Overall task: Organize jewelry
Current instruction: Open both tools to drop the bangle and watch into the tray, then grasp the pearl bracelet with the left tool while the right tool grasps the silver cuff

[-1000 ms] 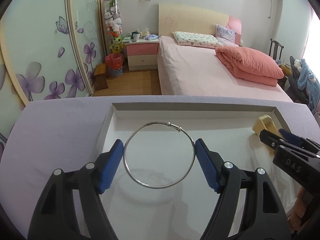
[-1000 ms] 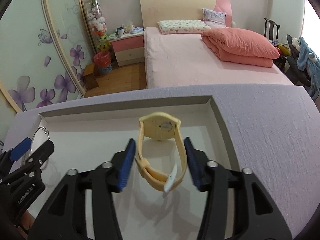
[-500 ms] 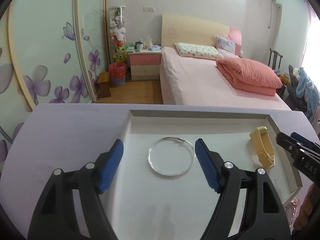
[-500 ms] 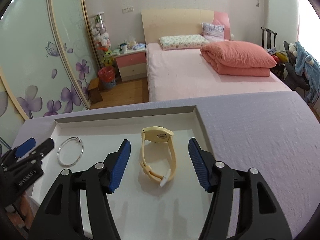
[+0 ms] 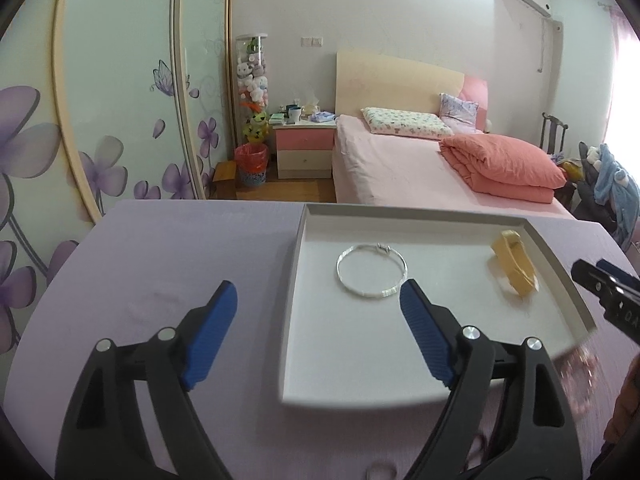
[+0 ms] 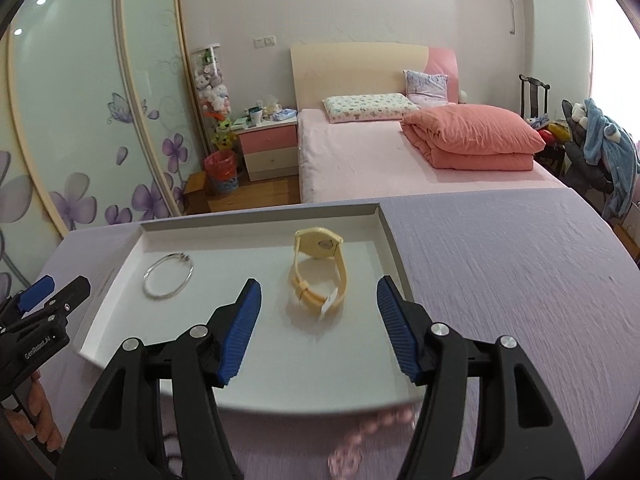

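Both the left gripper (image 5: 316, 312) and right gripper (image 6: 318, 310) hung wide apart and empty above a white tray (image 6: 120, 264), where a thin, stiff, slippery-looking silver bangle (image 6: 168, 277) seemed best pinched across its wire and a light, bendy yellow watch (image 6: 318, 270) by its strap.

The left tool (image 6: 44, 300) reads "GenRobot.AI"; the right tool (image 5: 612, 292) shows "DA".

A worktop (image 6: 500, 280) under wrinkled lavender cloth carries a shallow white tray (image 6: 386, 232). Just before the tray's near edge, a blurred pink beaded piece (image 6: 372, 432) lies on the cloth.
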`<state>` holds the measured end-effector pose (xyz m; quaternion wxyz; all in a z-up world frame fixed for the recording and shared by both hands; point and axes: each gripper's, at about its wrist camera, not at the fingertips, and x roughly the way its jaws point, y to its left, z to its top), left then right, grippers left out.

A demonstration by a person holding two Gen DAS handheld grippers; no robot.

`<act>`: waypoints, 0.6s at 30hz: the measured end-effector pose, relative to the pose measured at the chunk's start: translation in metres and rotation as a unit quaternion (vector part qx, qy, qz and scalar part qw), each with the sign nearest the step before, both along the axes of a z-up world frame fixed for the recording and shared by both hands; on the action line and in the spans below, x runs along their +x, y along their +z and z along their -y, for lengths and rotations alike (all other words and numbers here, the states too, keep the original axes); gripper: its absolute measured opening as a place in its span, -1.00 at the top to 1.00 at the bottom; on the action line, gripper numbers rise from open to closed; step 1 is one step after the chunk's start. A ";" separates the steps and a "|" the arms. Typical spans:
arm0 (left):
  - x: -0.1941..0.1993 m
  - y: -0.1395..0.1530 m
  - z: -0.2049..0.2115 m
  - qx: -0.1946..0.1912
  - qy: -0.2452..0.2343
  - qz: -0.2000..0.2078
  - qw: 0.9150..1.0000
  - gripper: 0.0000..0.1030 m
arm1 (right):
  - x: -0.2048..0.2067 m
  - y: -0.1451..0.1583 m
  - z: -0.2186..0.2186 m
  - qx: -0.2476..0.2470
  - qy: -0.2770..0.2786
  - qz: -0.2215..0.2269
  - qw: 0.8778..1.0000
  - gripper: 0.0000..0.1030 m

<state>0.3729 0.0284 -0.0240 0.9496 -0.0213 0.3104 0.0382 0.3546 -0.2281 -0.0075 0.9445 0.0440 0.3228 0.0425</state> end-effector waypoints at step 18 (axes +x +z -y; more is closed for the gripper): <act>-0.147 -0.011 -0.018 -0.012 -0.018 0.018 1.000 -0.71 | -0.138 -0.024 0.004 0.005 0.050 -0.009 0.999 -0.28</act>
